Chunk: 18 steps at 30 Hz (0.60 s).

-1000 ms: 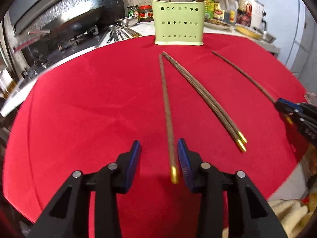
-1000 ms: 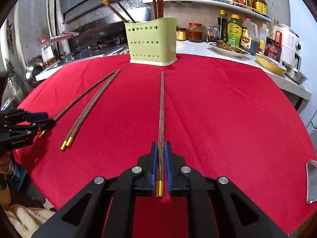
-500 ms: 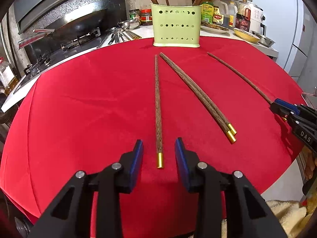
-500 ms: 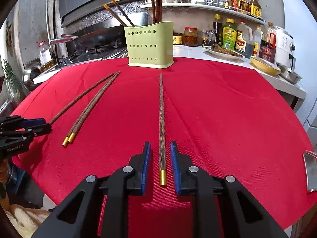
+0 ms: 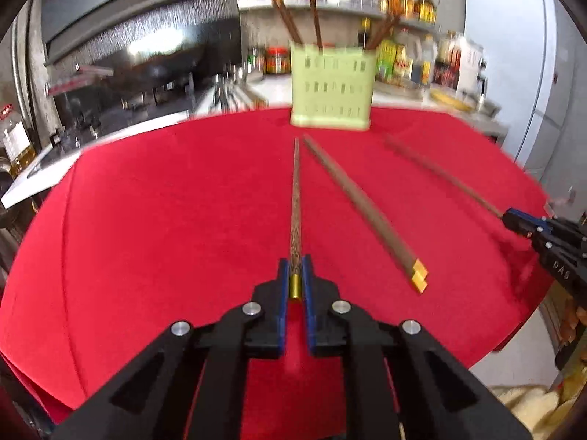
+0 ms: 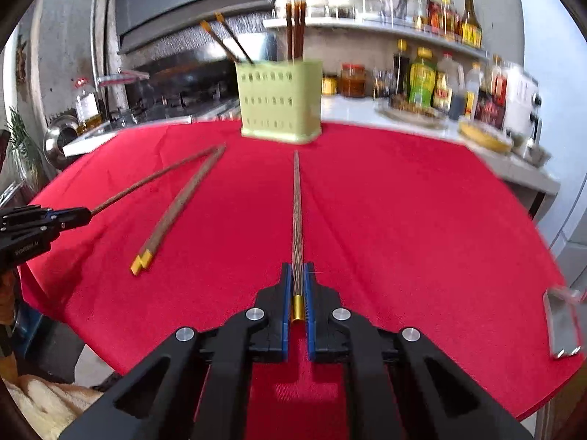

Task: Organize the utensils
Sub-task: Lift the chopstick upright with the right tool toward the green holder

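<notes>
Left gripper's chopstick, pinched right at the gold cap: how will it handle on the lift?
Probably stiff: the chopstick runs dead straight from the left gripper. Likely light, being thin wood. Held only at its end, the long tip may swing or pivot between the fingers, and the smooth cap could slip.

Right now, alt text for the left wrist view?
The left gripper is shut on a chopstick by its gold-capped end, pointing at a green utensil holder. A chopstick pair lies to its right on the red tablecloth.
</notes>
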Each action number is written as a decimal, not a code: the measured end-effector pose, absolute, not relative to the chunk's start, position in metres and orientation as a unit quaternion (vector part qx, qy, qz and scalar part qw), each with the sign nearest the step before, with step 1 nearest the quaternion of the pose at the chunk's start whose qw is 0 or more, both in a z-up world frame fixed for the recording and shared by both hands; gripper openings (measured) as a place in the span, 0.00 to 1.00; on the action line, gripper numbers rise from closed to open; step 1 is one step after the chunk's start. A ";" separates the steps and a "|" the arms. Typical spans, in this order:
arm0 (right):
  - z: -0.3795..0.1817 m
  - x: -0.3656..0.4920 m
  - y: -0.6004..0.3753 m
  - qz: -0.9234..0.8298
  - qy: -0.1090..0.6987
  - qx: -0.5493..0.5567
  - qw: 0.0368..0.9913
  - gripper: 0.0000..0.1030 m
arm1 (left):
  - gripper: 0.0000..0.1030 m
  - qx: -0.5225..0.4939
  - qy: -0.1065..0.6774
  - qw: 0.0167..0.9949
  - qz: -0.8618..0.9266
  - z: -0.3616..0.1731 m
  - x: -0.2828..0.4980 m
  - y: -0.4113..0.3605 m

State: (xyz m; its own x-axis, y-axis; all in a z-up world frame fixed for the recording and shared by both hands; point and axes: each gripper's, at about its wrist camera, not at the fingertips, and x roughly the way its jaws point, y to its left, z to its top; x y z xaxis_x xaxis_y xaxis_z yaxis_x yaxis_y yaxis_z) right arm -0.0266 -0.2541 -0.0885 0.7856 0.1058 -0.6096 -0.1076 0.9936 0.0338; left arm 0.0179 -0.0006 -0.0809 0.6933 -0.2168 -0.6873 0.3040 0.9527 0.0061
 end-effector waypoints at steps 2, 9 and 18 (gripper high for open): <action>-0.072 -0.026 -0.257 0.063 0.307 0.009 0.950 0.07 | 0.07 0.049 0.335 0.930 -0.145 -0.060 0.018 0.004; 0.004 -0.017 -0.263 0.073 0.228 0.008 0.971 0.06 | 0.07 0.028 0.231 0.960 -0.154 0.016 0.015 0.016; 0.058 0.009 -0.262 0.080 0.186 -0.006 0.979 0.06 | 0.07 0.011 0.194 0.967 -0.164 0.059 0.022 0.024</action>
State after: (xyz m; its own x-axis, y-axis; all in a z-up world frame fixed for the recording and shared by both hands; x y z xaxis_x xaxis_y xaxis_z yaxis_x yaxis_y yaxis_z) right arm 0.0091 -0.2625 0.0580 0.9181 0.1538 -0.3654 -0.1582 0.9872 0.0180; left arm 0.0219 0.0242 0.0587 0.8709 -0.3125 -0.3794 0.3206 0.9462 -0.0433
